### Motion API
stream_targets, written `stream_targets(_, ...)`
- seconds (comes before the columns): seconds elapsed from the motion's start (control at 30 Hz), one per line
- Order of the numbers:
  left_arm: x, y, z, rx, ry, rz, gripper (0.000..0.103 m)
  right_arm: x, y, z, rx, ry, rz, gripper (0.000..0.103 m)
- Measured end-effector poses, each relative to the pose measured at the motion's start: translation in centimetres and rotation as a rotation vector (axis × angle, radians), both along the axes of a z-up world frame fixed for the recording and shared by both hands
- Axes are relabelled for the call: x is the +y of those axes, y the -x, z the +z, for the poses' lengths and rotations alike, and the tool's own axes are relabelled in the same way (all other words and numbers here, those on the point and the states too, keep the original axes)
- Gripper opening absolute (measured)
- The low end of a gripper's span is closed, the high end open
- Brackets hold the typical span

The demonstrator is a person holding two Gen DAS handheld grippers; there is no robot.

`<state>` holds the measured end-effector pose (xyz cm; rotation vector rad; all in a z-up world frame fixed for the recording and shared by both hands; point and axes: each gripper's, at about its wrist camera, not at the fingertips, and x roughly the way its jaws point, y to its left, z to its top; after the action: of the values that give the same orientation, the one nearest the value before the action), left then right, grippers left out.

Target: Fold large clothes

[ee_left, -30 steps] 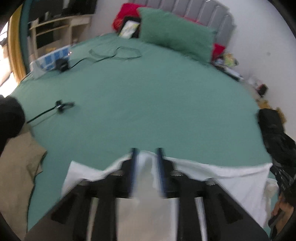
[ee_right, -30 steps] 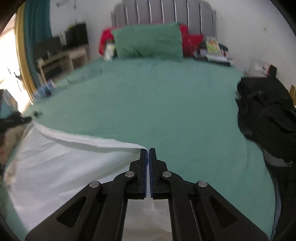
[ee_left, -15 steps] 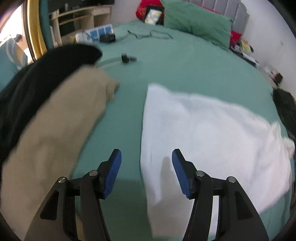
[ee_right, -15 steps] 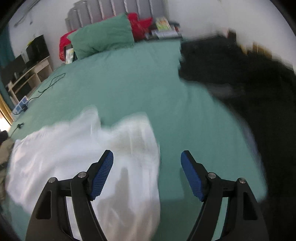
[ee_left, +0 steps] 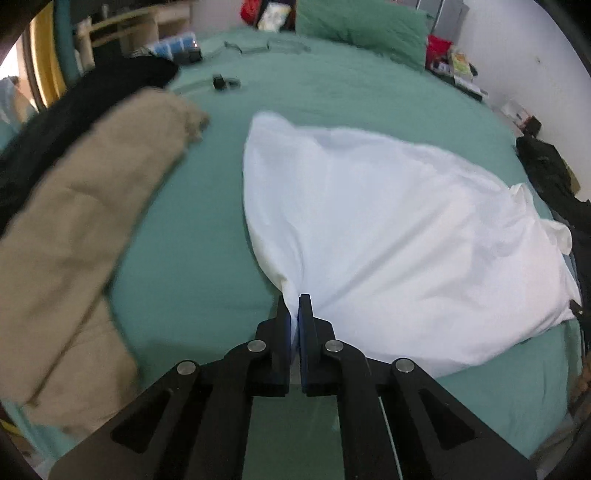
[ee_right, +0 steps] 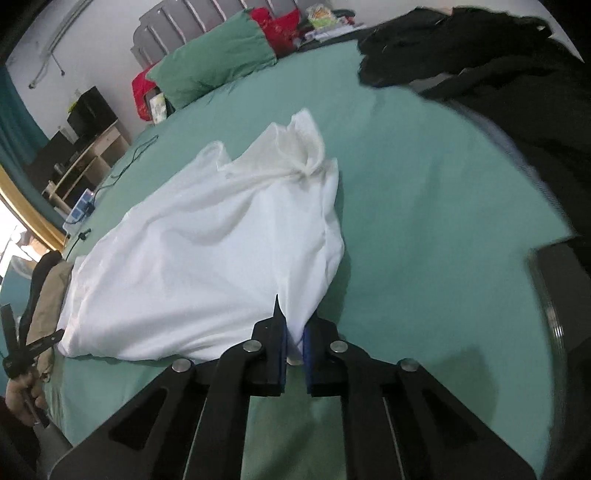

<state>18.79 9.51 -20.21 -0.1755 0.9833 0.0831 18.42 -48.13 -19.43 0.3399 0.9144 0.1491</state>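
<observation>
The white garment (ee_left: pixel 399 236) lies spread across the near part of the green bed (ee_left: pixel 354 96), its bulk running from 12 to 3 o'clock ahead of the left hand-held gripper (ee_left: pixel 294 310). That gripper is fully closed, pinching the garment's near corner between its blue pads. The right hand-held gripper (ee_right: pixel 294 332) is likewise clamped tight on the opposite near corner, with cloth bunched between its pads.

In the left wrist view, a beige garment (ee_left: pixel 85 236) lies at 9 o'clock with a black one (ee_left: pixel 74 110) behind it, just beside the white cloth across a strip of bare sheet. In the right wrist view, a pile of black clothes (ee_right: pixel 509 81) fills 1 to 3 o'clock, well apart from the white garment. A green pillow (ee_right: pixel 218 62), a cable (ee_right: pixel 122 166) and small items sit at 11 to 12 o'clock near the headboard (ee_right: pixel 177 22). Bare sheet stays open between the garment and the pillow.
</observation>
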Motion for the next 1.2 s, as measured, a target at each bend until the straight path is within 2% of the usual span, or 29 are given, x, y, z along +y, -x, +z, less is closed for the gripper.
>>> stream_targets(0.17,-0.5,3.8,1.7,-0.043,-0.013,0.056,0.004,-0.2,3.5,1.2,-0.003,0.035,-0.019,0.006)
stream_targets(0.43,0.3,9.6,-0.3,0.032,0.075,0.127,0.004,-0.8,8.9,-0.3,0.067,0.016,-0.056,0.006)
stream_targets(0.7,0.3,12.5,0.4,0.038,0.093,0.151,0.004,-1.4,11.4,0.0,0.079,-0.013,-0.115,0.006)
stream_targets(0.8,0.5,12.5,0.2,0.085,0.147,0.121,0.004,-1.6,11.8,-0.1,0.084,-0.002,-0.15,0.008)
stream_targets(0.83,0.5,12.5,0.2,0.086,0.156,0.114,0.005,-1.8,11.8,0.0,0.077,0.006,-0.16,0.014)
stream_targets(0.87,0.7,12.6,0.5,0.079,0.15,0.108,0.01,-1.8,11.8,0.2,0.071,0.019,-0.173,0.021)
stream_targets(0.9,0.8,12.6,0.7,0.072,0.142,0.105,0.013,-1.9,11.6,0.7,0.059,0.053,-0.194,0.024)
stream_targets(0.93,1.0,12.7,1.0,0.061,0.126,0.11,0.023,-2.0,11.6,1.1,0.04,0.08,-0.212,0.03)
stream_targets(0.97,1.1,12.7,1.5,0.045,0.107,0.12,0.04,-2.0,11.6,1.7,0.016,0.104,-0.232,0.037)
stream_targets(1.0,1.2,12.7,2.1,0.022,0.099,0.132,0.047,-2.0,11.7,2.5,-0.016,0.128,-0.256,0.041)
stream_targets(1.03,1.1,12.7,2.5,0.005,0.097,0.137,0.053,-2.0,11.7,3.0,-0.045,0.143,-0.273,0.05)
stream_targets(1.1,0.4,12.3,3.3,-0.028,0.095,0.119,0.053,-1.6,11.6,3.9,-0.097,0.153,-0.276,0.058)
stream_targets(1.2,-1.4,10.9,3.7,-0.03,0.091,0.072,0.054,0.0,10.3,4.3,-0.127,0.169,-0.219,0.059)
